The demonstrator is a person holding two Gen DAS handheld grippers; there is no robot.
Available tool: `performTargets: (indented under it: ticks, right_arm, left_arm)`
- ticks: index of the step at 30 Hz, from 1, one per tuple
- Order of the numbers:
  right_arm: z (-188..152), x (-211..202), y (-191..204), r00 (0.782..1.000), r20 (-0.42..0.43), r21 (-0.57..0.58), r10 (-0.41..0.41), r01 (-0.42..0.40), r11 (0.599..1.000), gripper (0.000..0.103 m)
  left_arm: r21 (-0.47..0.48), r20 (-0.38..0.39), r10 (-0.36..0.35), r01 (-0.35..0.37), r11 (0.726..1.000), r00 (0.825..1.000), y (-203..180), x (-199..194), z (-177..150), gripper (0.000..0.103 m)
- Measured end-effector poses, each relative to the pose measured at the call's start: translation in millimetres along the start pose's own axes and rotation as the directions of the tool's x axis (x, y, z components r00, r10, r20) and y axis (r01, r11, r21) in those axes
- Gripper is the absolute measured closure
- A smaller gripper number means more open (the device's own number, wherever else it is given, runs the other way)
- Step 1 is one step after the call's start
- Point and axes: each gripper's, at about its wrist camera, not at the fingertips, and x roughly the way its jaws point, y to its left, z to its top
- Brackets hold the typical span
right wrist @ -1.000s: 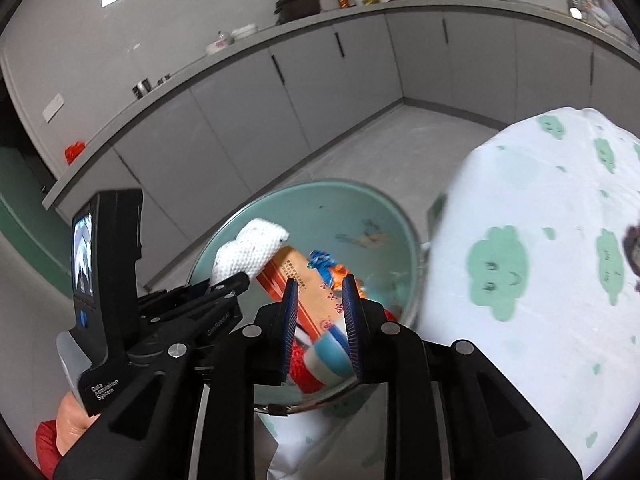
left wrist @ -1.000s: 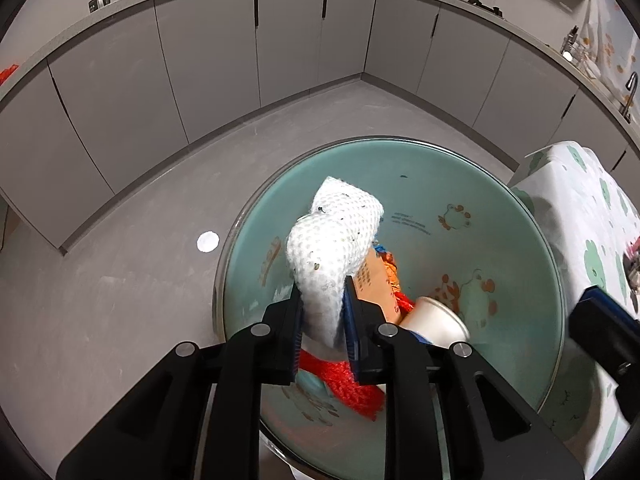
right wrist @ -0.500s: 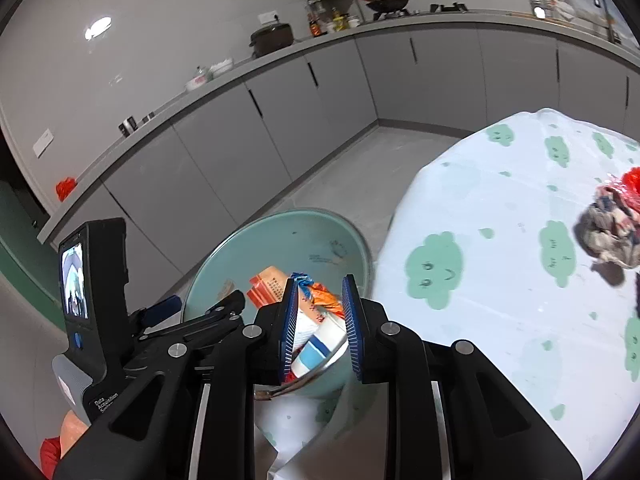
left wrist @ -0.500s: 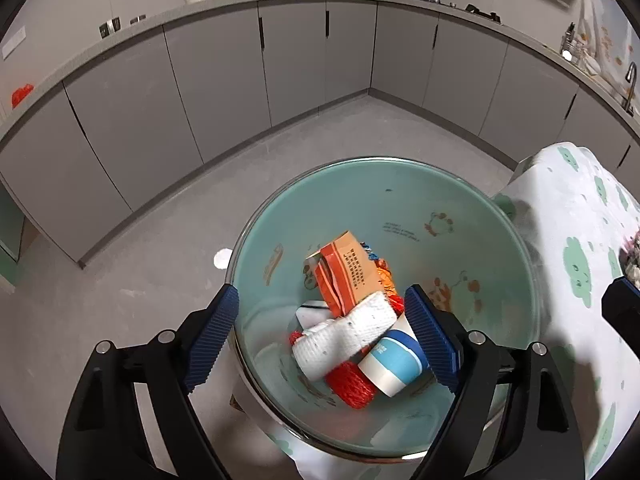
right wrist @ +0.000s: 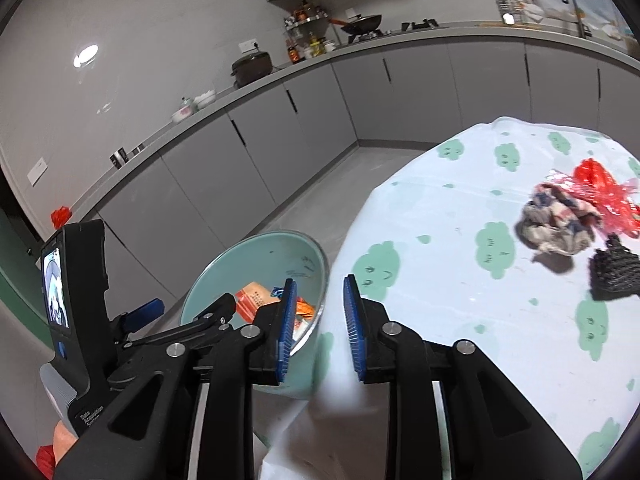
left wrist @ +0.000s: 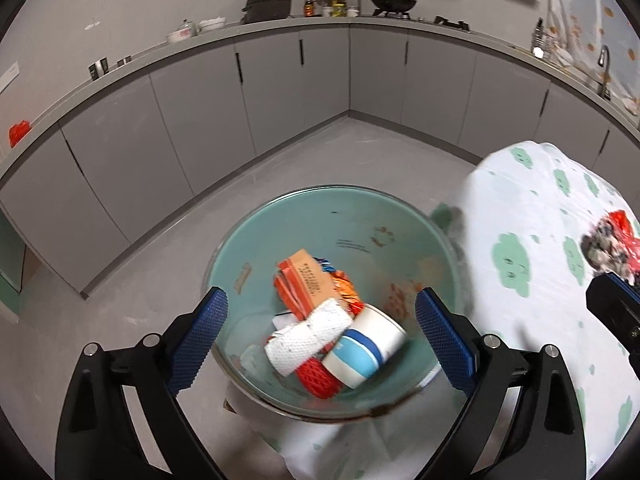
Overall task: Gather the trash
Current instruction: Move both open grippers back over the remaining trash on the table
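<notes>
white mesh dropped in the bin, next scraps wait on the tabletop

our left claw (left wrist: 320, 334) stands wide, its jaws having just been opening, and nothing sits between them. below it, inside the teal bin (left wrist: 400, 220), lies the white foam mesh (left wrist: 308, 334) on top of an orange carton (left wrist: 306, 280), a paper cup (left wrist: 362, 350) with a blue band and a red net (left wrist: 318, 378). nothing pokes over the rim.

our right claw (right wrist: 318, 322) is narrow but not closed; its jaws have just been parting a little, and they hold nothing. through the gap we see only the bin's edge and the cloth hanging off the tabletop (right wrist: 440, 300).

farther out on that tabletop, well apart from the right claw, lie a crumpled patterned wad (right wrist: 554, 222), a red plastic wrapper (right wrist: 600, 190) touching it, and a dark mesh piece (right wrist: 612, 274) just beside both.

we judge the step in hand to be the reach for that cluster. to do it well, we should spread the right claw wider before arriving, since the wad looks bulkier than the present gap. we should come down over one piece, not the seam between them, so the wrapper does not slip out or drag its neighbour. the cloth looks loose, so the pads (right wrist: 289, 320) should close just above it and not pinch it. the left claw is best kept clear of the bin mouth.
</notes>
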Motion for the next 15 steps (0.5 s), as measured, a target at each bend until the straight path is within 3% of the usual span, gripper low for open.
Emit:
performTargets:
  ticks: [8, 15]
  right_arm:
    - [-5, -27, -34, 0.994, 0.031, 0.043, -0.104, 0.103, 0.994, 0.054]
    - [-11, -48, -63, 0.985, 0.044, 0.081, -0.168, 0.164, 0.983, 0.054]
  left_arm:
    - [0.054, 0.015, -0.055, 0.054, 0.997, 0.998, -34, -23, -6, 0.009]
    - [0.12, 0.02, -0.104, 0.1, 0.988, 0.994, -69, -41, -16, 0.009]
